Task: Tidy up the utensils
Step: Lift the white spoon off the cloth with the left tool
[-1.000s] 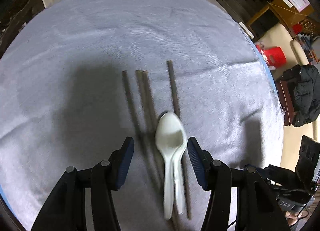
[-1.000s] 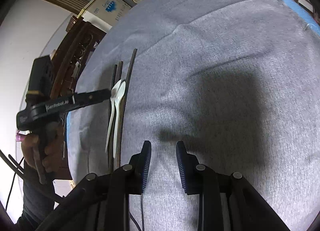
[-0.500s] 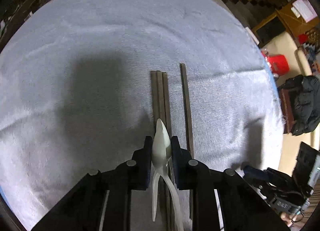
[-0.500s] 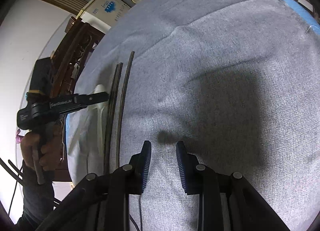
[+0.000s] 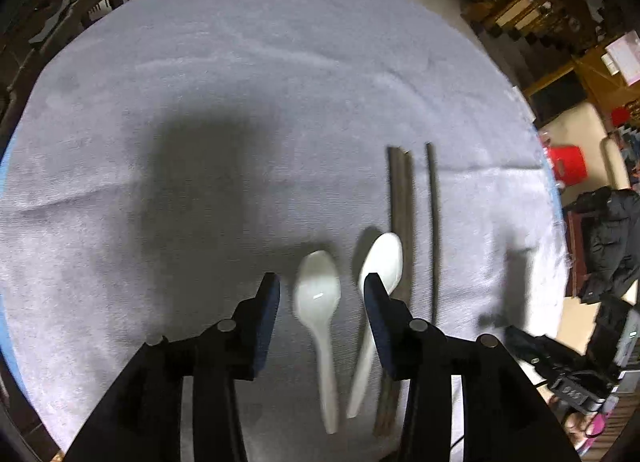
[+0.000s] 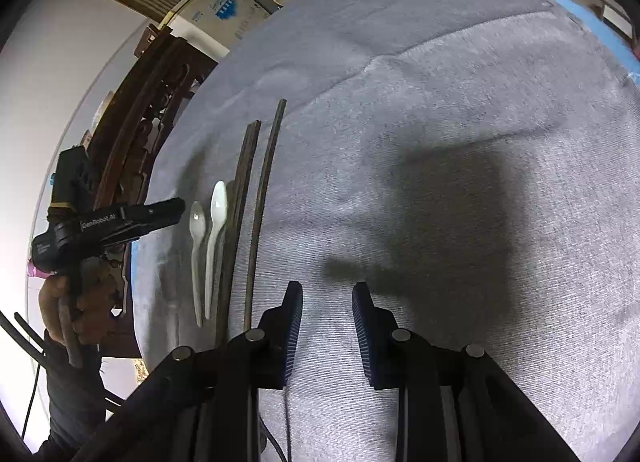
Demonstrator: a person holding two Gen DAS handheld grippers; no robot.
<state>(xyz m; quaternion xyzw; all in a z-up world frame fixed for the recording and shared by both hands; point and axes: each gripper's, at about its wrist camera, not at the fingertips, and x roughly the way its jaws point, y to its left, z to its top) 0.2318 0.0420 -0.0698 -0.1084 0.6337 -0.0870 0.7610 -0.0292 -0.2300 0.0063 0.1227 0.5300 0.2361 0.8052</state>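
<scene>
Left hand-held gripper (image 5: 320, 288): jaws parted and opening, pads clear of everything. One white spoon (image 5: 320, 310) lies on the cloth in the gap between the fingers, bowl up, untouched. A second white spoon (image 5: 380, 274) lies just to its right, its handle passing behind the right finger and angling toward the first; whether the two handles touch cannot be told.

Just right of the second spoon, a tight bundle of dark chopsticks (image 5: 401, 214) lies lengthwise; a single chopstick (image 5: 432, 222) lies apart from it, further right. All rest on the grey cloth (image 5: 240, 82) over the round surface.

Right hand-held gripper (image 6: 327, 316): jaws at a narrow gap, nothing between them, over bare cloth well apart from the utensils. In its view the left unit's side reads "GenRobot.AI"; a hand (image 6: 76, 302) grips its handle. A white carton (image 6: 224, 10) behind the surface bears blue print, not legible.

Change from half a second before: the left pads were then nearly closed on a spoon turned on edge above the chopstick bundle. The spoon now lies flat and released, left of the bundle, and the spoons sit side by side rather than stacked. The right unit is unchanged.
</scene>
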